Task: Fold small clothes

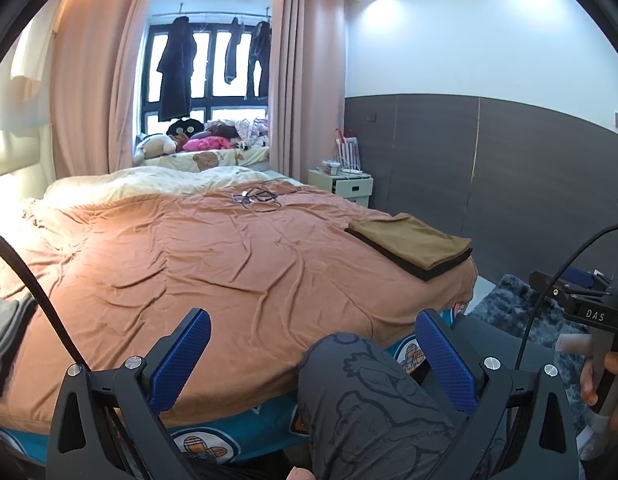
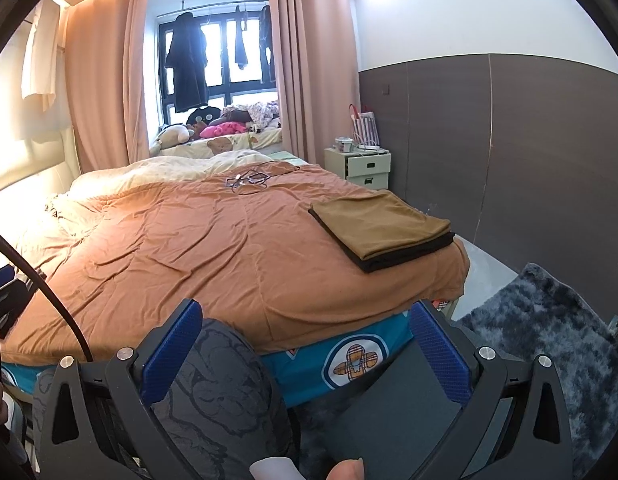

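Observation:
A folded stack of clothes, a tan piece on top of a black one (image 1: 409, 246) (image 2: 381, 224), lies at the right corner of the bed with the orange cover (image 1: 229, 260) (image 2: 209, 248). More grey and black clothes (image 1: 5, 340) show at the left edge of the left wrist view. My left gripper (image 1: 313, 356) stands open over the bed's near edge, nothing between its blue pads (image 1: 181, 356). My right gripper (image 2: 305, 350) is also wide open and holds nothing. Behind both grippers shows the person's knee in grey printed trousers (image 1: 369, 392) (image 2: 221, 380).
Cables (image 2: 249, 178) lie mid-bed toward the far side. A white nightstand (image 2: 365, 168) stands by the dark wall panel, a grey shaggy rug (image 2: 549, 340) on the floor to the right. A dark grey flat surface (image 2: 409, 400) sits below the right gripper. Soft toys fill the window ledge (image 1: 197, 142).

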